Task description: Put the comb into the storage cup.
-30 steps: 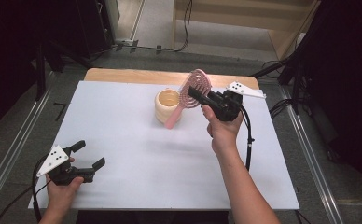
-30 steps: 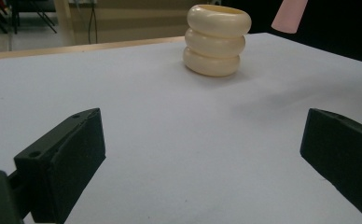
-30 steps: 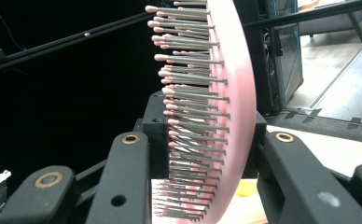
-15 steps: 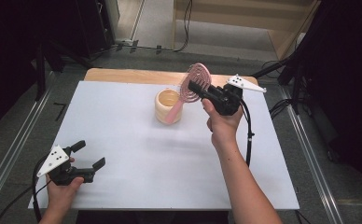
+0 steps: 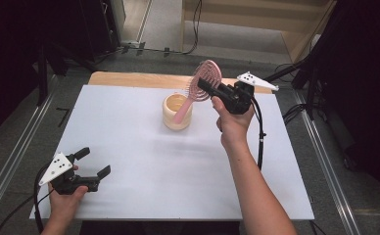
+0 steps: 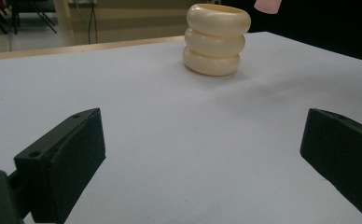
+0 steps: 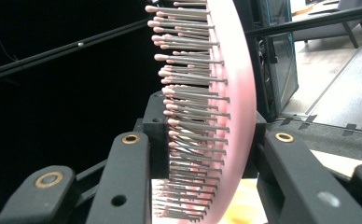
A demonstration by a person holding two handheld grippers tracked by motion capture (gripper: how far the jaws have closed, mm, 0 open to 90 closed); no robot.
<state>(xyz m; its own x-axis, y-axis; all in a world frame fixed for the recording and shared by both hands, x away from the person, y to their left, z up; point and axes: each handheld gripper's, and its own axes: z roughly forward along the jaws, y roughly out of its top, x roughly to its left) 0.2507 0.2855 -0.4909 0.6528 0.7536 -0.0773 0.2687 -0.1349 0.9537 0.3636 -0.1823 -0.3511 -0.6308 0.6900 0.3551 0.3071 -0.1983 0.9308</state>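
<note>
The right gripper [image 5: 203, 87] is clamping the head of a pink hairbrush [image 5: 203, 81], its jaws closed across the bristled head so that one pad is pressing on the bristle side and the other on the smooth back, as the right gripper view [image 7: 230, 121] is showing. Gripping the head rather than the handle is leaving the handle [image 5: 183, 113] free to point downward, and it is hanging slanted over the cream cup [image 5: 177, 119], a squat holder with three rounded rings standing near the far middle of the white table [image 5: 129, 147]. From above, the handle's tip seems to be at or just inside the cup's mouth; in the left gripper view the pink tip [image 6: 268, 4] is showing above and just to one side of the rim [image 6: 219, 10], so it is probably not seated yet. The left gripper [image 5: 94, 164] is resting at the near left corner, well apart from the cup, its jaws spread wide and holding nothing, likely kept clear while the other hand is working.
</note>
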